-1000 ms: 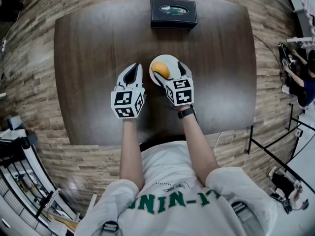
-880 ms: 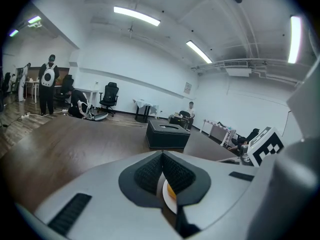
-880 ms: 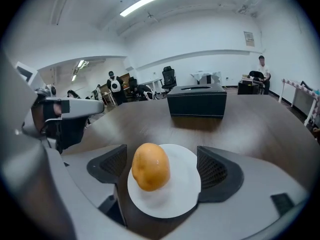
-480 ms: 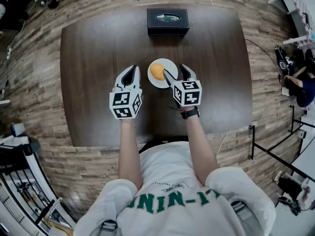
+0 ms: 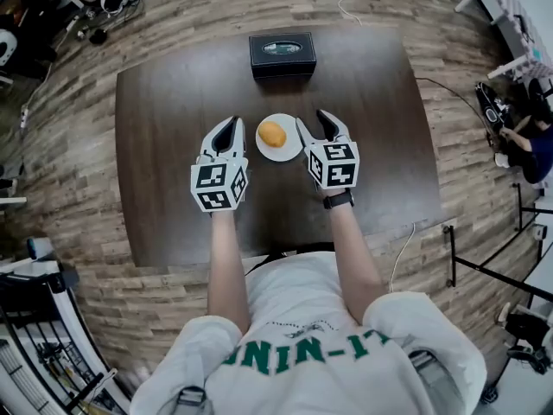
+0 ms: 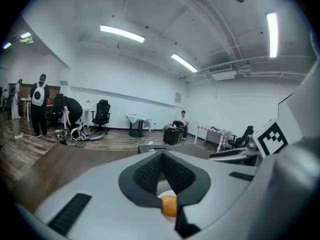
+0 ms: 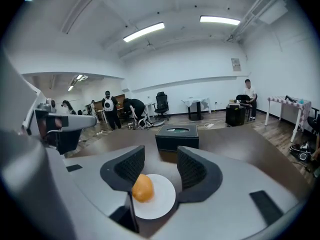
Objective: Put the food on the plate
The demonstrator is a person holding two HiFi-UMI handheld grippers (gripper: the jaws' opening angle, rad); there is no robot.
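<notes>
Dark-wood table (image 5: 173, 85) bears the left gripper (image 5: 228, 130) clenched empty, the orange food piece (image 5: 272, 133) lying on the white plate (image 5: 290, 151) toward nine o'clock, and the right gripper (image 5: 316, 125) at three o'clock, jaws closing on nothing, best backed off without nudging the rim.

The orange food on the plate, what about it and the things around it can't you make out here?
- The food: head view, too small to say what kind.
- The plate: left gripper view, mostly hidden behind the left gripper.
- The black box: head view, lid label too small to read.
</notes>
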